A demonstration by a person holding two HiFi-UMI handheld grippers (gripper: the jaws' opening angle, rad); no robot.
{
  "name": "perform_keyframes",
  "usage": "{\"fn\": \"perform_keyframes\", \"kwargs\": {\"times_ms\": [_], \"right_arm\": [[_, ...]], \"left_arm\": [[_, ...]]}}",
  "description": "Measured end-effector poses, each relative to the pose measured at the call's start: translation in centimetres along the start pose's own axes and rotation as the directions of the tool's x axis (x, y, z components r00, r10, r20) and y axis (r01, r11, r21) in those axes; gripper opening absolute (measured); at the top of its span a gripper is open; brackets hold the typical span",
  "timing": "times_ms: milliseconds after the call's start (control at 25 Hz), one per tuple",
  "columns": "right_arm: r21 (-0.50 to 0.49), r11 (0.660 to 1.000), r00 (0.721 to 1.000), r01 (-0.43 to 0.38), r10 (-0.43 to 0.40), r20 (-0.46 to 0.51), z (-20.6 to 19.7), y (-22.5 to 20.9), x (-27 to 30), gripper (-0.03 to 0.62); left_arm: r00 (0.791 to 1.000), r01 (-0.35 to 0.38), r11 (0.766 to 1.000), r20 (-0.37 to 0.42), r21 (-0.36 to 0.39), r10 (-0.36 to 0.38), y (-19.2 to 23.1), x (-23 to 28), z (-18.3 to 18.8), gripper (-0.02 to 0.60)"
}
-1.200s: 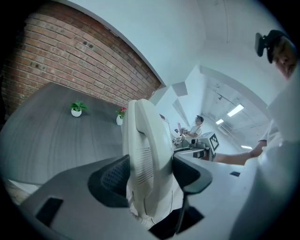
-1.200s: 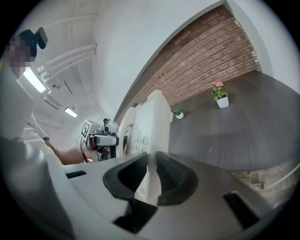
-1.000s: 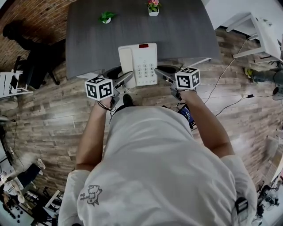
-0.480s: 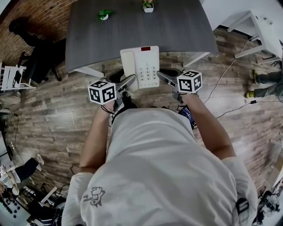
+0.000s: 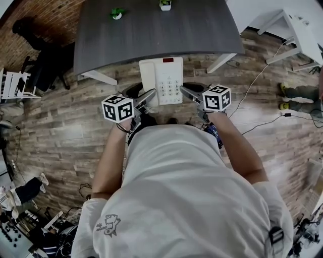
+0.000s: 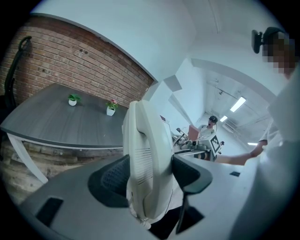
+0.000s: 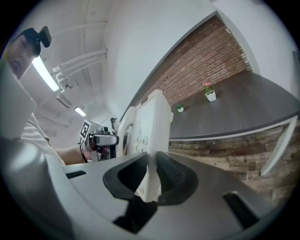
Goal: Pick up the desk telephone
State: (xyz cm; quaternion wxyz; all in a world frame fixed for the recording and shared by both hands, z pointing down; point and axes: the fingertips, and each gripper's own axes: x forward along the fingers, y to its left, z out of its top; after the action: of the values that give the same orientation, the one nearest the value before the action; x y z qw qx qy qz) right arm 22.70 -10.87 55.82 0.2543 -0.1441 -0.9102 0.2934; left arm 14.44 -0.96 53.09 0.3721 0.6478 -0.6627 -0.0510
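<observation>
- The desk telephone [image 5: 161, 80] is held in the air between the two grippers, one on each of its sides, with its keypad [image 5: 169, 85] facing up in the head view.
- The left gripper [image 6: 149, 174] is seen with its jaws spread wide and pressed on the telephone's handset side; the white handset [image 6: 143, 154] fills the gap between the dark pads.
- The right gripper [image 7: 151, 174] is seen with its jaws drawn much closer together, and the thin edge of the telephone's other side is pinched between them.
- In the right gripper view, the keypad face is seen just past and to the left of the jaws, and the left gripper is seen beyond it.
- The grey worktop [image 5: 151, 30] lies beyond the jaws of both grippers; in both gripper views the telephone is seen in front of it.
- In the head view, the telephone's far end overlaps the worktop's near edge, while the part nearer the jaws hangs over the wooden floor [image 5: 60, 121].
- Two small potted plants [image 5: 116, 13] [image 5: 165, 4] stand far beyond the jaws, at the worktop's back edge.
- A brick wall [image 6: 70, 61] is seen behind the worktop.
- The marker cubes [image 5: 117, 108] [image 5: 217, 98] sit just behind the jaws, ahead of the person's hands.
</observation>
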Motion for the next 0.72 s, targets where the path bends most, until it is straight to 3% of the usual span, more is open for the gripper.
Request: {"fn": "perform_keyframes", "kwargs": {"times_ms": [720], "right_arm": [[0.007, 1.000, 1.000, 0.010, -0.010, -0.018, 2.6, -0.4, 1.2, 0.067]], "left_arm": [[1.000, 0.002, 1.000, 0.000, -0.030, -0.002, 1.4, 0.1, 2.2, 0.299]]}}
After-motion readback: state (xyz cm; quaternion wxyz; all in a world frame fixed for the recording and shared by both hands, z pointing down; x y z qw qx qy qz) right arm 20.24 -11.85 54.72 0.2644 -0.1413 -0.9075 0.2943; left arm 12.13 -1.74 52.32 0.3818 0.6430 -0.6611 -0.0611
